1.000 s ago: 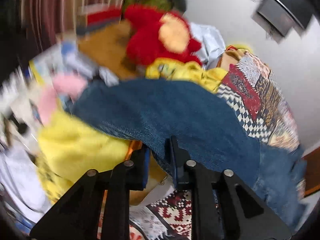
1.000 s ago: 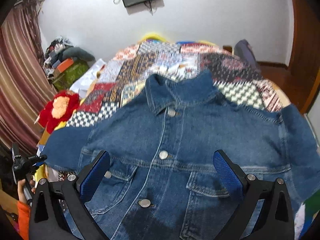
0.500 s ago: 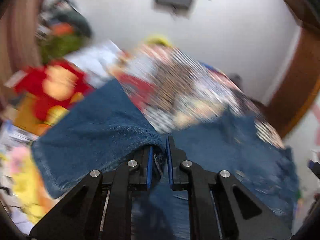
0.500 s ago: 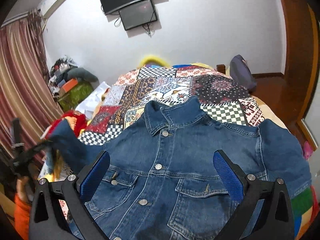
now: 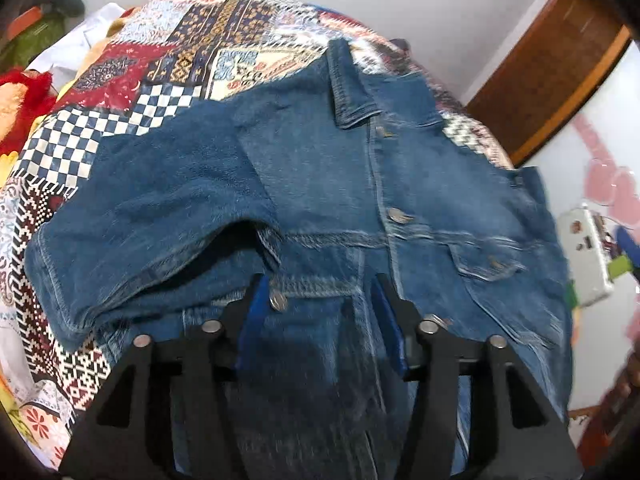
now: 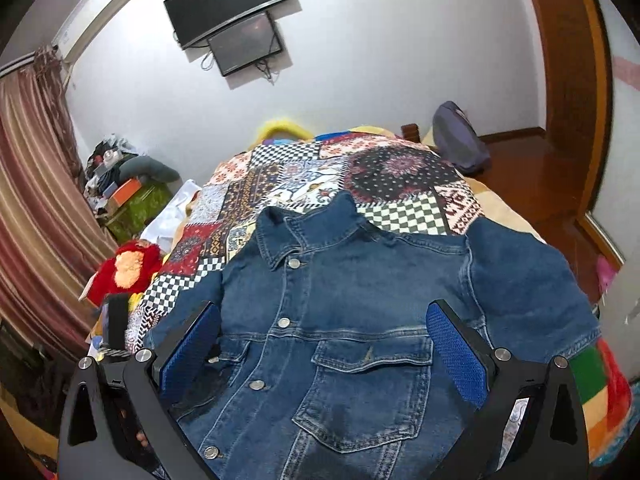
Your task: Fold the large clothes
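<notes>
Because it is denim, the jacket (image 6: pixel 340 320) should handle as heavy and fairly stiff: it holds a crease, does not slide, and drags if lifted by one corner. It lies front up and buttoned on the patchwork quilt (image 6: pixel 304 176) of the bed, collar away from the person. Starting at the left, one sleeve (image 5: pixel 132 216) is folded in across the chest, and the left gripper (image 5: pixel 320 304) hovers over the hem beside it, its jaws opening with only flat cloth under them and nothing pinched. Thick seams, the cuff or the hem band look like the safest places to grip. Further right, the other sleeve (image 6: pixel 532 292) lies spread outward. The right gripper (image 6: pixel 324 344) hangs above the chest pocket, jaws spread wide, empty.
</notes>
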Demonstrator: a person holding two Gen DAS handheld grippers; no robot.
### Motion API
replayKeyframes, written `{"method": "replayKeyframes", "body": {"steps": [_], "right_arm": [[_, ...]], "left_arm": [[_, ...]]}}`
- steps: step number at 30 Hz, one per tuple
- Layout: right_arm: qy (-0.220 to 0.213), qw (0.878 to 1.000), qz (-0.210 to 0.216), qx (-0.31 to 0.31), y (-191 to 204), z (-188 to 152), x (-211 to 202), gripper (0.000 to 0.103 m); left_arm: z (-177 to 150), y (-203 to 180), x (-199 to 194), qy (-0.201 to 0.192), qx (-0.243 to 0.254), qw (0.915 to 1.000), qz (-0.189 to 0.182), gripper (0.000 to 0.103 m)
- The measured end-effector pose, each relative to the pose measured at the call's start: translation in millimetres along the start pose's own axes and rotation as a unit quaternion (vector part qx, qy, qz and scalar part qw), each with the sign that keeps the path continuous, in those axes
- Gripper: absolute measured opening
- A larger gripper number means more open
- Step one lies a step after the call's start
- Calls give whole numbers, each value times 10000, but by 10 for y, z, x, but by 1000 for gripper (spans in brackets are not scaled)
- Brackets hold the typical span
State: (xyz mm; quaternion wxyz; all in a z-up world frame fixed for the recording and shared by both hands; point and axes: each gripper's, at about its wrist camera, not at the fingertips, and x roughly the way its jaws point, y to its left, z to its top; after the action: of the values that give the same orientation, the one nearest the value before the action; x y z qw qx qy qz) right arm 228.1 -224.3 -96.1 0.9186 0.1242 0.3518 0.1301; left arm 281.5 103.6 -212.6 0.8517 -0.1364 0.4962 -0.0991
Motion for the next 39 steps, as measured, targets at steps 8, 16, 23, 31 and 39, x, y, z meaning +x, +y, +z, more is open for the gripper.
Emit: {"method": "replayKeyframes", "body": {"steps": [8, 16, 23, 31, 39], "right_arm": [[72, 10000, -41, -34, 23, -5, 79, 102], [230, 9996, -38, -182, 150, -38, 229, 102], [278, 9988, -140, -379, 231, -43, 313, 103], [369, 9980, -247, -453, 250, -45, 409, 103], [427, 9971, -223, -582, 300, -67, 459, 103]], "left_arm": [[-205, 609, -562, -702, -1127, 9908, 268, 81], [-601, 1609, -590, -866, -3141, 9438, -557, 83], [-739, 1916, -140, -517, -3909, 9116, -1165, 83], [-626, 2188, 107, -654, -4419, 8849, -1318, 82], [-130, 2035, -43, -541, -3247, 9440, 242, 20]]}}
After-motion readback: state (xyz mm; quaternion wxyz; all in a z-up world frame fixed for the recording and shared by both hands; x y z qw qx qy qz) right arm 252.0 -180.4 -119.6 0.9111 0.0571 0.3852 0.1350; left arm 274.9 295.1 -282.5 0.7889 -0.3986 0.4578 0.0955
